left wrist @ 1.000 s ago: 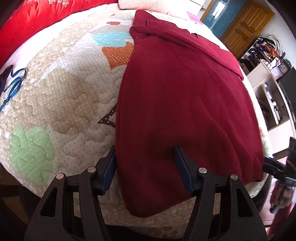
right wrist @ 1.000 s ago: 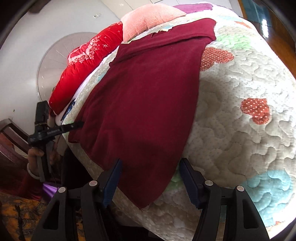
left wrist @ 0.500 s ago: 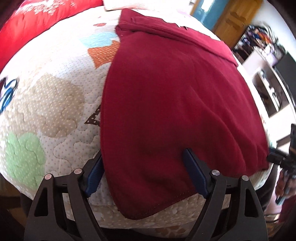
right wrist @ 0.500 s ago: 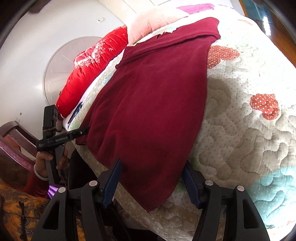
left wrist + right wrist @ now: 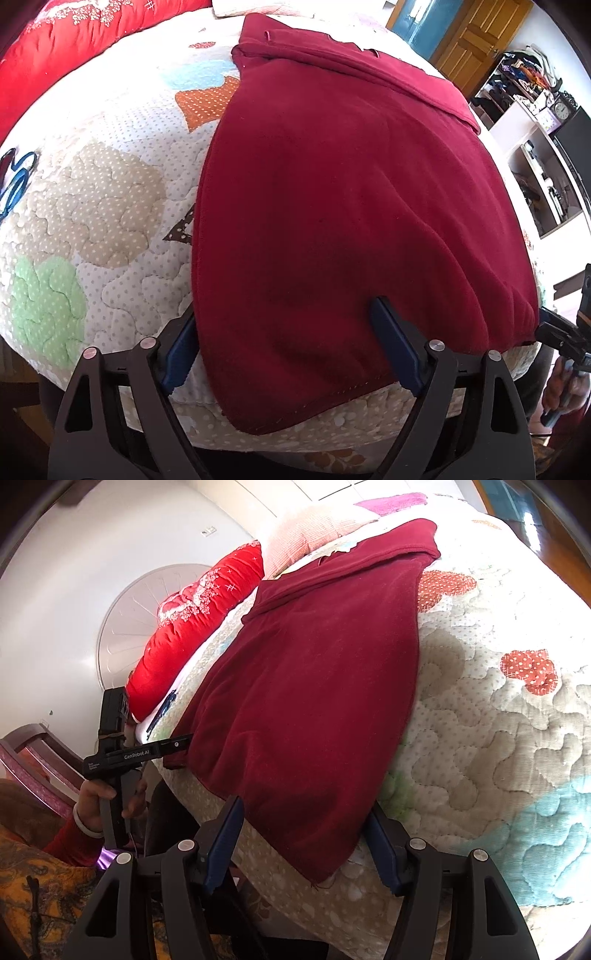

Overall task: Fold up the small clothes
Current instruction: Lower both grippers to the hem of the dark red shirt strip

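Note:
A dark red garment (image 5: 332, 206) lies spread flat on the quilted bed (image 5: 103, 206), its hem hanging over the near edge. My left gripper (image 5: 286, 345) is open, its blue pads either side of the garment's near left corner. My right gripper (image 5: 306, 836) is open, its pads either side of the near right corner; the garment (image 5: 317, 686) shows there too. The left gripper also appears in the right wrist view (image 5: 177, 744), at the garment's other corner. The right gripper shows at the far right of the left wrist view (image 5: 554, 328).
A red pillow (image 5: 195, 627) and a pink pillow (image 5: 310, 528) lie at the head of the bed. A blue corded item (image 5: 16, 181) lies on the quilt at left. Shelves (image 5: 546, 173) and a wooden door (image 5: 476, 33) stand beyond the bed.
Both grippers have moved in closer to the bed edge, so the garment's near corners now sit between their open fingers. The garment has not moved.

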`<state>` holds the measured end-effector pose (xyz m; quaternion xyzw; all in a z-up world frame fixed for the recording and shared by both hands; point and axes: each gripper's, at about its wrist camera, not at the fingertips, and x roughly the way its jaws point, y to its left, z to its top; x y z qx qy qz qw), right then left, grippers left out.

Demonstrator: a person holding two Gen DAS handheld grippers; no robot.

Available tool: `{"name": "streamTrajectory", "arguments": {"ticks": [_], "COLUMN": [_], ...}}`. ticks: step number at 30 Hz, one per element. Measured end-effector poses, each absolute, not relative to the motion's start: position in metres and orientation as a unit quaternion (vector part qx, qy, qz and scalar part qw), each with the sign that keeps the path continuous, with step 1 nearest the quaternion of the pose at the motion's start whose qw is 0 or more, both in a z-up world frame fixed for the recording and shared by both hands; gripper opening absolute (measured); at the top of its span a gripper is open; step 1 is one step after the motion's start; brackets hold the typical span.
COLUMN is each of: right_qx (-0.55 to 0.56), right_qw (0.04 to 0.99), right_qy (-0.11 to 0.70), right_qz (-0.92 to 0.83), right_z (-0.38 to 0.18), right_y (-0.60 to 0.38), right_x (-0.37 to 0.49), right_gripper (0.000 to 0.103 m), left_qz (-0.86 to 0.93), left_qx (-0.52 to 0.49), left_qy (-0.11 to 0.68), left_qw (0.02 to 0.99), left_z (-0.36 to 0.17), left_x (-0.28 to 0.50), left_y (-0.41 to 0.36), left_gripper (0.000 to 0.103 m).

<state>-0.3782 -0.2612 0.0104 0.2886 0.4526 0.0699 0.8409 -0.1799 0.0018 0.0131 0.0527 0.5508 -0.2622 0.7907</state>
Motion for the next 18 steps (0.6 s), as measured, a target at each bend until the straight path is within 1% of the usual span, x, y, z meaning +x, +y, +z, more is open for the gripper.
{"name": "streamTrajectory", "arguments": {"ticks": [7, 15, 16, 18], "right_qx": [0.278, 0.293, 0.295, 0.306], "right_qw": [0.849, 0.844, 0.843, 0.840], "right_qy": [0.445, 0.438, 0.438, 0.433], "right_qz": [0.064, 0.095, 0.103, 0.120], "right_z": [0.010, 0.005, 0.004, 0.002], "right_y": [-0.253, -0.250, -0.250, -0.251], "right_x": [-0.382, -0.385, -0.381, -0.373], "right_gripper": [0.063, 0.063, 0.062, 0.054], "left_qz": [-0.260, -0.271, -0.270, -0.268], "left_qx": [0.049, 0.050, 0.050, 0.049], "left_qy": [0.551, 0.542, 0.543, 0.545], "left_qw": [0.791, 0.794, 0.794, 0.793], "left_z": [0.011, 0.011, 0.011, 0.011], "left_x": [-0.176, -0.181, -0.181, -0.181], "left_y": [-0.006, -0.002, -0.002, -0.003], "left_gripper": [0.094, 0.094, 0.094, 0.094]}}
